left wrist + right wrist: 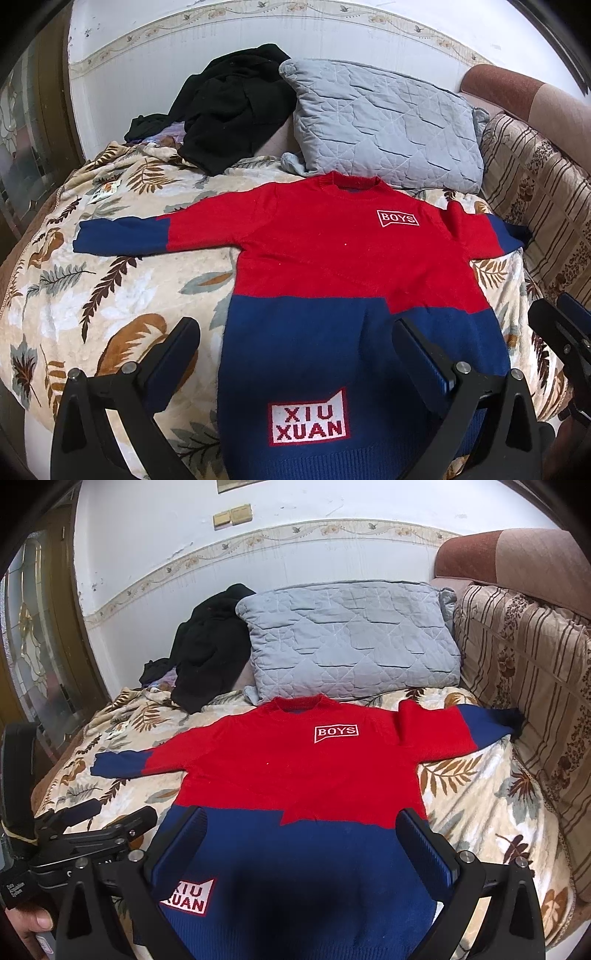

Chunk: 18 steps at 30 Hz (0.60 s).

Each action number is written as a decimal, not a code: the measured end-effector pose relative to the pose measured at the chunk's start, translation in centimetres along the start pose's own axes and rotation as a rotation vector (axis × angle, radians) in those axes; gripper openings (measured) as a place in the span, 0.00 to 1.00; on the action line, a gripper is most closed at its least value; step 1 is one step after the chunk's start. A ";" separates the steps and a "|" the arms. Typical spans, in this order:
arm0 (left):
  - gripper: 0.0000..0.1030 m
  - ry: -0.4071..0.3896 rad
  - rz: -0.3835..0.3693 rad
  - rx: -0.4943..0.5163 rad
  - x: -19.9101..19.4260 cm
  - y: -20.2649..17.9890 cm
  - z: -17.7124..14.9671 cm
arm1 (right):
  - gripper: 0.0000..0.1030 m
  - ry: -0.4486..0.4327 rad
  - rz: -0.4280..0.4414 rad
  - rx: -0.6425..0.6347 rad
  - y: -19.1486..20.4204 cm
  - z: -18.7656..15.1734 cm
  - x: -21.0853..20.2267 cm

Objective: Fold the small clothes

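Observation:
A small red and navy sweater (325,258) (295,775) lies flat and face up on the leaf-print blanket, sleeves spread to both sides, neck toward the pillow. It bears a "BOYS" patch on the chest and a "XIU XUAN" patch near the hem. My left gripper (297,332) hovers open over the hem's left side, one finger over the blanket, the other over navy cloth. My right gripper (301,821) hovers open over the navy lower part, nothing between its fingers. In the right wrist view the left gripper (107,818) shows at lower left; the right gripper's fingers (561,325) show at the left view's right edge.
A grey quilted pillow (384,125) (351,642) leans at the head of the bed, behind the sweater's neck. A heap of black clothes (229,107) (207,646) lies to its left. A striped floral cushion (528,672) lines the right side. The blanket (110,288) covers the bed.

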<state>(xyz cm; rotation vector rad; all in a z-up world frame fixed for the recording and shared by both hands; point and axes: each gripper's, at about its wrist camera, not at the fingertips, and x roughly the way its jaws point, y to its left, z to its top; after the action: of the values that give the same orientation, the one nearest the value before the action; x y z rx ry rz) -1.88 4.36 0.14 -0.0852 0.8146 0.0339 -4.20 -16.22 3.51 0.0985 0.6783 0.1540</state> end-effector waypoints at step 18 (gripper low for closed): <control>1.00 -0.001 0.006 0.020 -0.3 -0.4 0.3 | 1.00 -0.047 0.005 0.002 -0.5 0.1 -0.4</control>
<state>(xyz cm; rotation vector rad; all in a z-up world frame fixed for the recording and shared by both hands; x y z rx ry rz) -1.87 4.03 0.57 -0.0636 0.8140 0.0311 -4.40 -16.79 3.74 0.1057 0.6317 0.1548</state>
